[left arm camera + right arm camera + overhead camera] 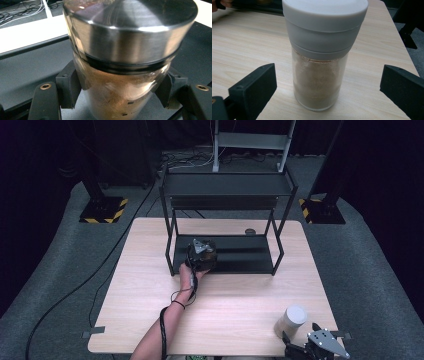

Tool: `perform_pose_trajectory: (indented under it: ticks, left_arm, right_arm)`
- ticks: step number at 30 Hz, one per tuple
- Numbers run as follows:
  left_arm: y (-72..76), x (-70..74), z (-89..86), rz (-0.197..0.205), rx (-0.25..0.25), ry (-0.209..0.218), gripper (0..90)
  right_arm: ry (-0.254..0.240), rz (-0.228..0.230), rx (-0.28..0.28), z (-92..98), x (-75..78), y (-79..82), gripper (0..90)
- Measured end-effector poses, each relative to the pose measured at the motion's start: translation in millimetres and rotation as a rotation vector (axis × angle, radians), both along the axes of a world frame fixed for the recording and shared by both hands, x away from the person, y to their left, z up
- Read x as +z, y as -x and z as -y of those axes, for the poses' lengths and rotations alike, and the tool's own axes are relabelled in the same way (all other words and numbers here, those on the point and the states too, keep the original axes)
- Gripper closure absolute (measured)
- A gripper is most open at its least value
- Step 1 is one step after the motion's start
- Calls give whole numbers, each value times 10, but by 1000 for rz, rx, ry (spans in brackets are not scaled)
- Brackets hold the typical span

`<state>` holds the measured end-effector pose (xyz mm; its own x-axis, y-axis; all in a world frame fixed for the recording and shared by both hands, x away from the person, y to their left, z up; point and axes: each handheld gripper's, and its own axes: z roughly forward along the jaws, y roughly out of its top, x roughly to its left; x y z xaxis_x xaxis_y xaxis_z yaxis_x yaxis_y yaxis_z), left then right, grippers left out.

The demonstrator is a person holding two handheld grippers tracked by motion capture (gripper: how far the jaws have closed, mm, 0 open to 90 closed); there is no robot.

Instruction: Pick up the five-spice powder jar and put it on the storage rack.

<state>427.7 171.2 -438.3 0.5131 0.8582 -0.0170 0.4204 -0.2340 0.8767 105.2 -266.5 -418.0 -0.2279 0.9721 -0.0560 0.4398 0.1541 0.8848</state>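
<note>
A glass jar [120, 97] of brown powder with a steel lid [130, 30] is clamped in my left gripper [117, 90], its pads pressed on both sides of the glass. The jar stands at or just above the lower shelf [30, 67] of a black rack; I cannot tell whether it touches. From above, my left gripper [202, 251] sits at the left end of that lower shelf [245, 256]. A second jar [319, 82] with a white lid stands on the table between the wide-apart jaws of my right gripper [327, 87]. That white-lidded jar [291, 320] and my right gripper [296, 340] are near the table's front right corner.
The black two-level rack has an upper shelf [227, 184] above the lower one. The light wooden table [225, 295] has a small round grommet [250, 231] behind the rack. Striped stand bases [102, 211] and cables lie on the grey floor around it.
</note>
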Motion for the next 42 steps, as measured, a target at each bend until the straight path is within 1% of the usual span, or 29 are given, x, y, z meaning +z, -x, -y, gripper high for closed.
perform_pose_trajectory:
  ticks: [10,13,16,18,19,20,21,22,23,24,26,27,28,30,31,32,33,35,36,37,42]
  left_arm:
    - [-12,17,-4,-5,-4,-5,307]
    - [-22,44,9,-14,-5,-19,301]
    - [-39,93,16,-34,-8,-31,241]
    - [-24,124,13,-42,-3,-36,168]
    - [-22,154,25,-56,8,-46,107]
    - [-10,176,10,-63,7,-48,58]
    - [7,211,-1,-69,4,-61,38]
    - [7,211,-1,-69,4,-61,25]
    - [23,265,-40,-86,-14,-70,13]
    - [40,297,-54,-94,-19,-80,5]
    - [93,366,-95,-114,-32,-95,3]
    - [130,389,-116,-115,-36,-102,2]
    - [130,389,-116,-115,-36,-102,2]
    - [200,447,-144,-125,-44,-126,2]
    - [275,491,-160,-131,-48,-149,2]
    - [352,511,-188,-128,-54,-159,2]
    - [352,511,-188,-128,-54,-159,2]
    - [457,536,-224,-129,-64,-180,2]
    - [498,538,-241,-127,-69,-183,3]
    - [594,536,-276,-132,-81,-194,3]
    - [887,464,-390,-139,-113,-211,4]
  right_arm:
    - [-1,-1,3,2,4,-1,0]
    - [0,-3,2,-1,4,-4,0]
    - [-1,-3,2,-2,2,-6,0]
    - [-1,-4,5,-3,4,-9,0]
    - [-1,-4,5,-4,4,-9,0]
    - [0,-4,6,-5,4,-9,0]
    - [-1,-4,7,-5,4,-10,0]
    - [-1,-4,7,-6,4,-10,0]
    - [-1,-4,8,-6,4,-10,0]
    - [0,-4,7,-6,3,-10,0]
    - [-2,-3,7,-1,0,-10,0]
    - [-2,-3,6,-1,-1,-10,0]
    - [-2,-3,6,-1,-1,-10,0]
    - [-1,-3,7,-3,-1,-11,0]
    - [0,-2,6,-6,1,-8,0]
    - [-1,0,6,-6,1,-5,0]
    - [-1,0,6,-6,1,-5,0]
    - [-1,1,4,-6,1,-2,0]
    - [-3,1,4,-2,-1,-3,0]
    - [-1,1,3,-2,-4,-5,0]
    - [-2,2,4,1,-4,-3,0]
